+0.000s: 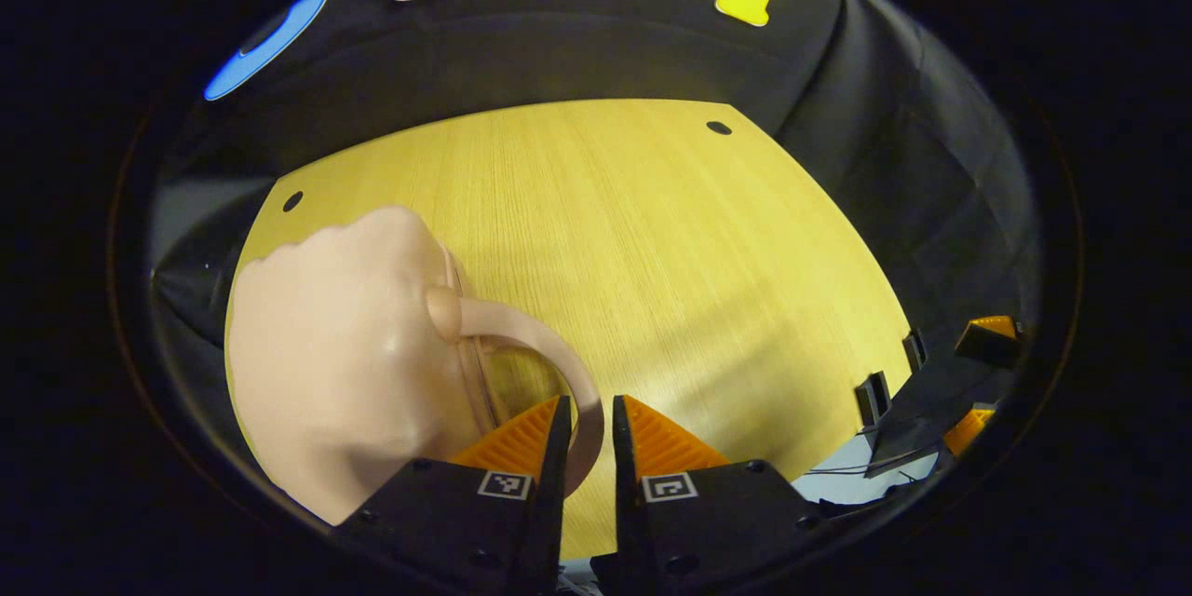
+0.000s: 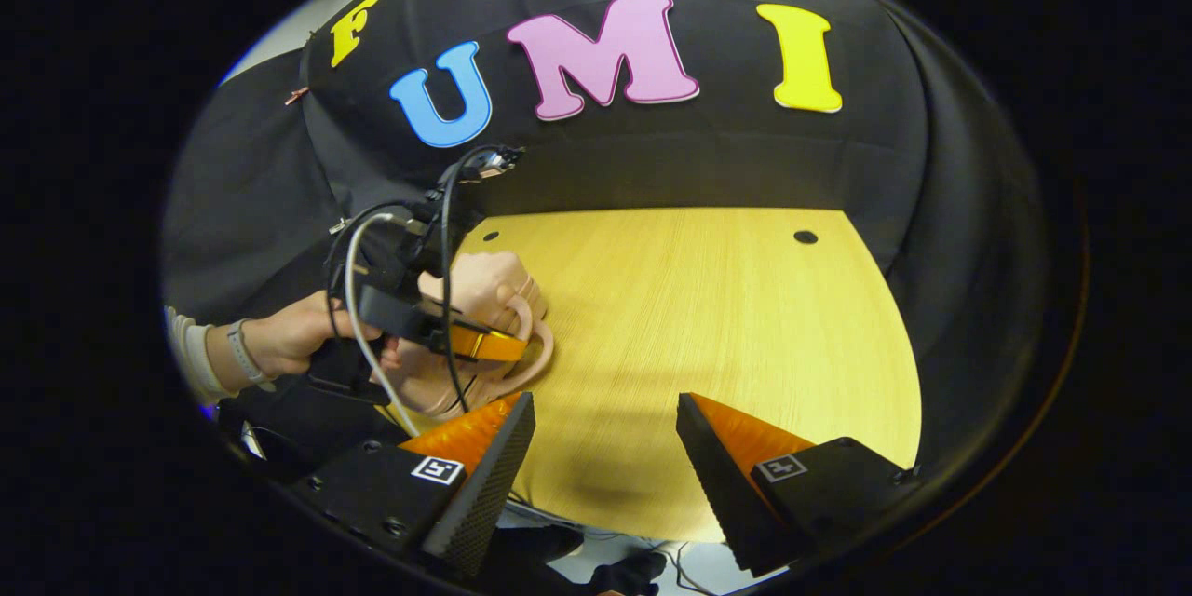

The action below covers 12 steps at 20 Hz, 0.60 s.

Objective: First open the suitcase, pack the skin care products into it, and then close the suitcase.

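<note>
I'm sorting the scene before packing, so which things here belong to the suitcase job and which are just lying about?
Job: pink suitcase, its handle, left gripper straddling that handle, right gripper open over the table.
Lying about: black clips on the table edge.

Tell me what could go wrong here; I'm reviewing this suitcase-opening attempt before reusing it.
1. The left claw straddles only the thin handle; the suitcase may swing or slip out.
2. The suitcase sits near the table edge and could be dragged off.
3. The right claw hangs open, apart from it, steadying nothing.
</note>
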{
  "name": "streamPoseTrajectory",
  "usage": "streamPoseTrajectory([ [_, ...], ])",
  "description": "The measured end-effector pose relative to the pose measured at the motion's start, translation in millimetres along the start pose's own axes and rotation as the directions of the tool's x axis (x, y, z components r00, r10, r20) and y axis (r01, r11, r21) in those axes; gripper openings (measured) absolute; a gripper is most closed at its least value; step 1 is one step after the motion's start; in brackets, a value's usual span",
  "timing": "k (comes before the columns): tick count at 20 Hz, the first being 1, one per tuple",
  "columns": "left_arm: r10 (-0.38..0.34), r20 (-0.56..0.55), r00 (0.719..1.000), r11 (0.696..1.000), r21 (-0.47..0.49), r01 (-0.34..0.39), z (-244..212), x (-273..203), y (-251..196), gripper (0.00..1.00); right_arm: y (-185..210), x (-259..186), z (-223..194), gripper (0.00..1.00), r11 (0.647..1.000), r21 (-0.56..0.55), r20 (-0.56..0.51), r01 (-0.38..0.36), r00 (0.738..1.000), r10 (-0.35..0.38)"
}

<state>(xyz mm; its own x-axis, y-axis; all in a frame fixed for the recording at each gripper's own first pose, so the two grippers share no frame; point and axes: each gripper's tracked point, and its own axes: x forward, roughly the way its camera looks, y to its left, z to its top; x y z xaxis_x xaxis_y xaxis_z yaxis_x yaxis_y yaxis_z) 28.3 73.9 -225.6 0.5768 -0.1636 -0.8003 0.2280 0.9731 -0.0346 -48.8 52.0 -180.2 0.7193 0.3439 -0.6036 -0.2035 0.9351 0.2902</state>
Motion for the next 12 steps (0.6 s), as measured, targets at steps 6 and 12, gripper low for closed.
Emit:
streamPoseTrajectory([
  [6, 0.086, 0.415, 0.906, 0.991, 0.061, -0.122, 84.0, -101.1, -6.9, 0.81, -26.8, -8.8, 94.9, 0.97, 0.984, -0.091, 0.242, 0.154, 0.962, -0.128],
  [12, 0.095, 0.648, 0.755, 0.983, 0.061, -0.175, 141.6, -196.6, -25.6, 0.91, -23.0, -55.9, 214.5, 0.98, 0.910, -0.181, 0.565, 0.373, 0.797, -0.214],
])
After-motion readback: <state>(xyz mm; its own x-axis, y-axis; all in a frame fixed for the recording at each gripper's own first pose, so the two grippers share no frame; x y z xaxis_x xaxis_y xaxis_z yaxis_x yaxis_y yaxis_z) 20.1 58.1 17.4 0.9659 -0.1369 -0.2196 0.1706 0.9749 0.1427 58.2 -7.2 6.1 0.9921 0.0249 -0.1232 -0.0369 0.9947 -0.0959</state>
